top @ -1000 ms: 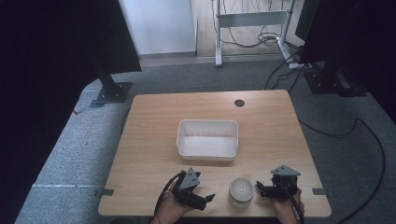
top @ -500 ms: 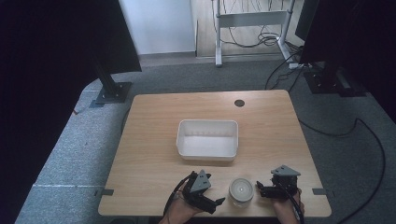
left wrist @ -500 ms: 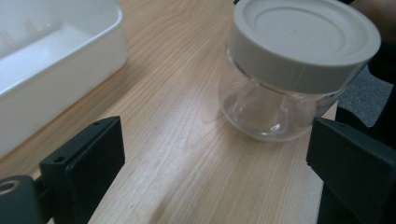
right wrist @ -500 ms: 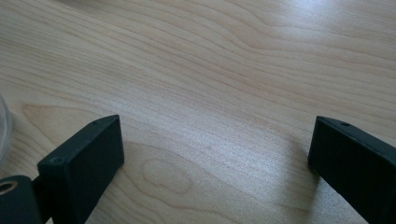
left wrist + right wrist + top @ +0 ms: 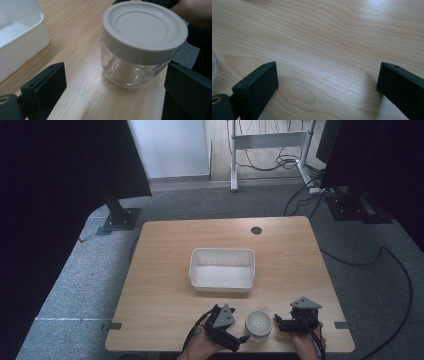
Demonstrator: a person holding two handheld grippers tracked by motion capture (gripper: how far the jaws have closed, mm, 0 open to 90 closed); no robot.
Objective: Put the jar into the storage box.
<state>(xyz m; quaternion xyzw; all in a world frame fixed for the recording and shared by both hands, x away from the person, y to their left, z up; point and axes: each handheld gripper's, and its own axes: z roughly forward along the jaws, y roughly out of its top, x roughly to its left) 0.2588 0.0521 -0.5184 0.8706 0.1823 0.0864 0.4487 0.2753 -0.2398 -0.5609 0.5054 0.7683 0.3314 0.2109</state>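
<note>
High view is showing a clear jar [image 5: 258, 325] with a grey lid [image 5: 258, 322] standing upright near the front edge of the wooden table [image 5: 165, 285], between the two grippers, with the white tub [image 5: 222, 269] lying empty and well apart toward the middle. The work is judged to be at its opening stage: the jar is not yet being gripped or lifted, and the lid is sitting fully on. The left gripper [image 5: 235, 340] is lying just beside the jar on its left, jaws spread wide. In the left gripper view the jar [image 5: 136, 65] is standing between and ahead of the two black jaws, which are touching neither glass nor lid [image 5: 145, 27]; closing on the jar is what appears to be left to do. The right gripper [image 5: 283, 324] is resting near the jar on the other side; in the right gripper view its jaws are also standing wide apart over bare wood, holding nothing.
</note>
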